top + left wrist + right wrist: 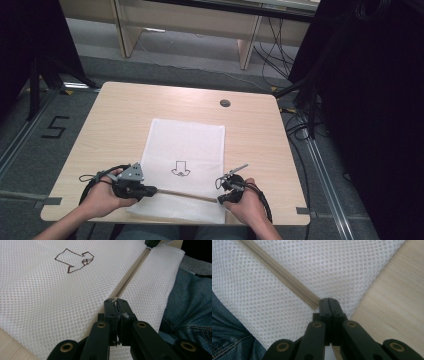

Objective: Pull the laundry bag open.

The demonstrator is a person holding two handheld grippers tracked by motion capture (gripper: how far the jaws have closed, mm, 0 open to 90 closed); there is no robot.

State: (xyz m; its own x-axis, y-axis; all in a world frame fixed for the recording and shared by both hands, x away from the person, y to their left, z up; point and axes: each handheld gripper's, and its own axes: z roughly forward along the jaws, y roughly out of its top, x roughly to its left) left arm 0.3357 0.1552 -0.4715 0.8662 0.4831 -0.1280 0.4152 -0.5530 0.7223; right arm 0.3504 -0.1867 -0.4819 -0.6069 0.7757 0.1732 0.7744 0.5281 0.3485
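1. white mesh bag (184, 160) lies flat on the desk (115, 125), lower centre of the high view, its near edge hanging over the desk's front edge.
2. beige zipper (182, 194) runs across the bag's lower part, from left tongs to right tongs.
3. left tongs (152, 189), lower left, jaws pressed together on the zipper's end (113, 300).
4. right tongs (221, 199), lower right, jaws closed on the zipper's other end (315, 305).
5. small brown outline print (75, 261) sits at upper left of the left gripper view.
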